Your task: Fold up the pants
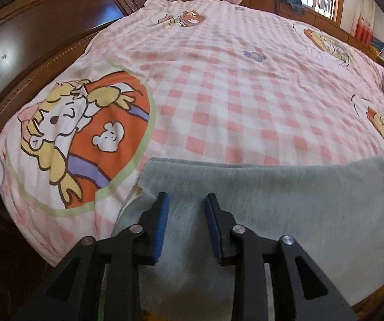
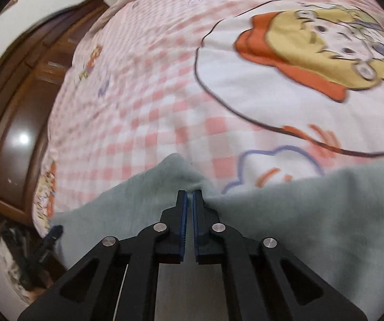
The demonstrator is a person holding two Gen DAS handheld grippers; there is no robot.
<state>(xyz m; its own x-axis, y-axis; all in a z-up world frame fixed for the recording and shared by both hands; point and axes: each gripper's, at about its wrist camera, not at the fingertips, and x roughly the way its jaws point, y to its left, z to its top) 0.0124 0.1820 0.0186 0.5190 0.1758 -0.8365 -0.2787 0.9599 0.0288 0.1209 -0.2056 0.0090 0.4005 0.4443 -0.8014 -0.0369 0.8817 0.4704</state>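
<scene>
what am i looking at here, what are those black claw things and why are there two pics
The black claws are two hand-held grippers; a person holds one in each hand, and each carries a wide-angle camera looking along its fingers. So one picture comes from the left gripper, the other from the right gripper. That lens bends everything round. Both look over a bed with a pink checked cover printed with cartoon figures. Grey pants lie on its near edge. The left gripper is open above the cloth and holds nothing. The right gripper is shut, pinching a bunched fold of the pants.

The grey pants (image 1: 285,200) lie spread on the bed's near edge, one fold bunched upward.
</scene>
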